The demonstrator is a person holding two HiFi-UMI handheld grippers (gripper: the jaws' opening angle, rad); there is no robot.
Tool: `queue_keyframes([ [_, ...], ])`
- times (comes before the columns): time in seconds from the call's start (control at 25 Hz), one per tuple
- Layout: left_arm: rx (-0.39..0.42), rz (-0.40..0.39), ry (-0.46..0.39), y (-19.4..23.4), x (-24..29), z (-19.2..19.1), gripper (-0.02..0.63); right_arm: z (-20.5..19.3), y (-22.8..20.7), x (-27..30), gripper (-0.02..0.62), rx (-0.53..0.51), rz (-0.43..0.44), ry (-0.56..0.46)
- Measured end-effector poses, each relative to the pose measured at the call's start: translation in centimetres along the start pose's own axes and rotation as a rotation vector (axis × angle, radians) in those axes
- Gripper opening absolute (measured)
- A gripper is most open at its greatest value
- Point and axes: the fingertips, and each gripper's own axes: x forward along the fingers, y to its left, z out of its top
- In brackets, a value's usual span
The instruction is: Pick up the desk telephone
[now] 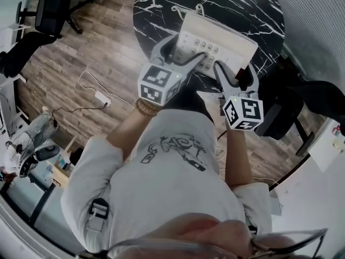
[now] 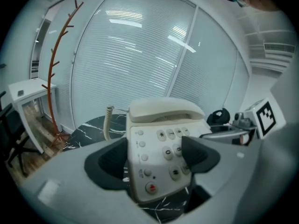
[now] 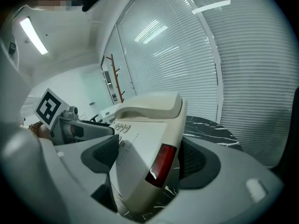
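**Two grippers hold the desk telephone over the marble table**

Closest in, the left gripper (image 2: 154, 157) has its jaws spread wide and clamped on the keypad end of the telephone (image 2: 159, 125). One dark pad sits at the phone's left edge and the other lies over the right-hand keys. A star key (image 2: 161, 134) and a "0" key (image 2: 167, 152) can be read, with a red button (image 2: 150, 188) lower down. No brand name is legible.

The right gripper (image 3: 147, 155) likewise pinches the telephone (image 3: 145, 125) at its other side, where a red window (image 3: 161, 164) shows between the pads. Fine print on the phone's face is too small to read.

A cream handset (image 2: 163, 110) rests in its cradle, and a coiled cord (image 2: 108, 120) hangs at the left.

From the head view, both grippers (image 1: 180, 50) (image 1: 237, 74) carry the telephone (image 1: 221, 39) above the black marble table (image 1: 237, 4), clear of its top. Behind stand white blinds (image 2: 140, 55) and a thin red coat stand (image 2: 58, 69).
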Motion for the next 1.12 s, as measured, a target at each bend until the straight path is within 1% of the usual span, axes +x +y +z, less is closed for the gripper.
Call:
queue_keyframes([
  [0.24,0.008,0.021,-0.057,-2.6,-3.9,3.3,0.367,3.7,2.2,-3.7,0.397,-0.049,0.013,-0.05],
  [0.44,0.025,0.037,-0.105,-4.0,-6.6,6.4,0.367,6.9,3.8,-5.9,0.397,-0.075,0.023,-0.098],
  [0.68,0.08,0.03,-0.17,-5.7,-8.9,10.5,0.365,10.7,5.0,-8.4,0.399,-0.098,0.008,-0.172],
  [0.96,0.078,0.002,-0.225,-7.7,-10.8,12.9,0.365,13.7,5.8,-11.1,0.399,-0.107,-0.015,-0.258],
  [1.12,0.096,0.003,-0.249,-8.1,-11.4,14.2,0.365,14.9,6.2,-11.8,0.399,-0.123,-0.02,-0.279],
])
